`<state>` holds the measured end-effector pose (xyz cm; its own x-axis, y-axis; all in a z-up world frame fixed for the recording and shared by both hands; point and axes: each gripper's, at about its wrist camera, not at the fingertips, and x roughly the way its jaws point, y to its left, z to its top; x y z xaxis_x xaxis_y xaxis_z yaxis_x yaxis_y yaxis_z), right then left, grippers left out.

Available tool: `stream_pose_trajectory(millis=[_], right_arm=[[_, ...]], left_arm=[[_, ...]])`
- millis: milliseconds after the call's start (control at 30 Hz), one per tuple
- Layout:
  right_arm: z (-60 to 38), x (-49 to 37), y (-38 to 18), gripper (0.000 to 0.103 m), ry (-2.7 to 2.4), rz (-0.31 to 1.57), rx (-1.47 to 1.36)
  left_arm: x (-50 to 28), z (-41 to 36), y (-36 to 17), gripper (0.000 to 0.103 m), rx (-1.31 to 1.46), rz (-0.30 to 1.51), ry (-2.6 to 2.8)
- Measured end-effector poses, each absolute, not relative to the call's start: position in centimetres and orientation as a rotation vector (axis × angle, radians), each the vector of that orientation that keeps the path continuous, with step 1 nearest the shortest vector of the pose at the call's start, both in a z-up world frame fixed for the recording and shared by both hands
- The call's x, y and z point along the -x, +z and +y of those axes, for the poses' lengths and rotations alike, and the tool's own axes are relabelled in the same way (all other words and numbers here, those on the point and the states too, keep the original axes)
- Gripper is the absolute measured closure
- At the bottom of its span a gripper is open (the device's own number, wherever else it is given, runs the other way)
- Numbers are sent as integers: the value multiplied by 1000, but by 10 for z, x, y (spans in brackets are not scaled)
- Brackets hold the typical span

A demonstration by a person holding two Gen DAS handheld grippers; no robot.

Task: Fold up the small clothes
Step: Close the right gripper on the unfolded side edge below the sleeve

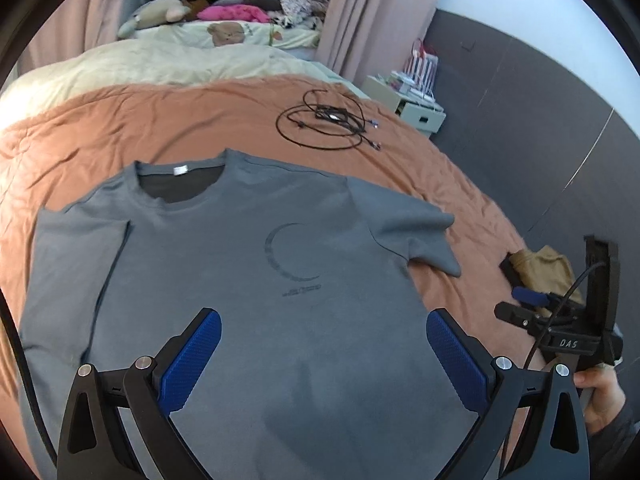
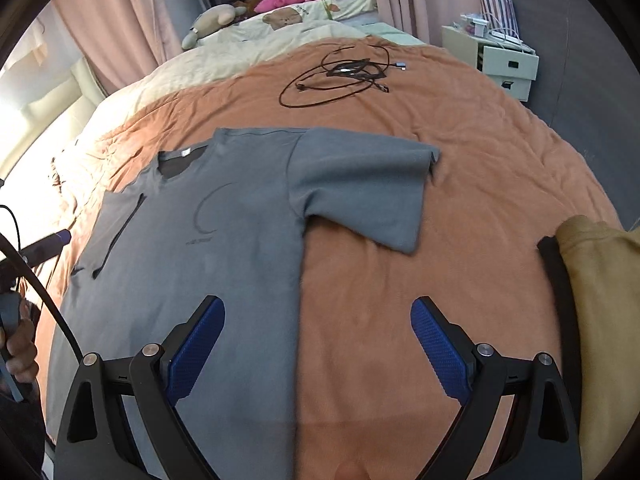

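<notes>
Blue-padded left gripper [image 1: 324,354] spread wide over the lower body of a grey T-shirt [image 1: 248,288], clutching nothing. Left sleeve [image 1: 76,264] of the shirt folded inward over the torso; round collar [image 1: 180,182] with white tag pointing away up the bed; dark crescent print [image 1: 286,254] on the chest; right sleeve [image 1: 416,236] spread flat across the rust-orange bedspread [image 1: 120,128]. Farther up, a loose coil of black cables [image 1: 328,124]. Beyond the bedspread, a cream duvet [image 1: 120,64], a bear-print pillow and a heap of pink and patterned clothing. At far right, a white drawer unit [image 1: 416,112] against a dark wall, and folded mustard-yellow clothes [image 1: 544,268] on a black one near the bed's edge, partly hidden by the right gripper [image 1: 532,300], seen here only from the side.

From the right wrist camera: left gripper's handle and hand [image 2: 20,344] at the far left edge; right gripper [image 2: 318,350] likewise wide apart and empty, left finger [image 2: 196,348] over the shirt's side hem [image 2: 298,320], right finger [image 2: 440,350] over bare bedspread [image 2: 480,184]. Right sleeve [image 2: 360,188] lying flat ahead, mustard pile [image 2: 600,280] at the right margin.
</notes>
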<state>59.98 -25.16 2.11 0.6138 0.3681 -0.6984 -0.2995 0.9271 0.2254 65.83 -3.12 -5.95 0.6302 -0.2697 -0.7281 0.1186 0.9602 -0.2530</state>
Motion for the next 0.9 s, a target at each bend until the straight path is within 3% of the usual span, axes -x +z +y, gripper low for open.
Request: stream_pose_trajectory(millis=[167,333,467,567,900], right_arm=[[-265,-643,8,9,339,835,-180],[-284,-684,-5,10,324,840,-275],[-293,-710,-23,38,342,874,-349],[-296,-729,-36,50,347,905,-383],[-313,-773,-63,61,382,948,-562]], left_arm=[[-691,-50,-76,0,171,880,-253],[-724,-63,-92,7,174,899,-254],[-749,-73,-107,19,198,934,-270],[-763,-80,-117,28,211,953,-295],[-799,-106,-143,57,211,1003,-359]])
